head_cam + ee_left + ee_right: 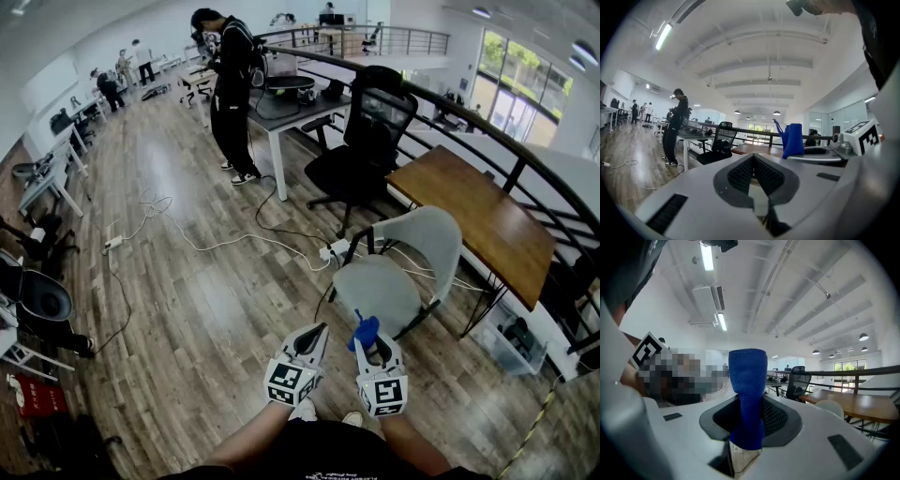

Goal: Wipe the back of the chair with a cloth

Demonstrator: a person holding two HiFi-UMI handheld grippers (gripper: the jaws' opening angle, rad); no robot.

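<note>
A light grey chair (398, 267) stands by the wooden table, its curved back (427, 234) on the table side and its seat nearest me. My right gripper (367, 341) is shut on a blue cloth (364, 331), held low in front of me, short of the chair's seat. In the right gripper view the blue cloth (748, 397) stands up from between the closed jaws. My left gripper (319, 332) sits beside it with its jaws together and nothing in them. The left gripper view shows the cloth (792, 139) off to the right.
A wooden table (478, 220) runs along a black railing (487, 141) on the right. A black office chair (361, 155) and a white desk (281, 108) stand further back, with a person (232, 89) there. Cables (206, 242) and a power strip (333, 250) lie on the wood floor.
</note>
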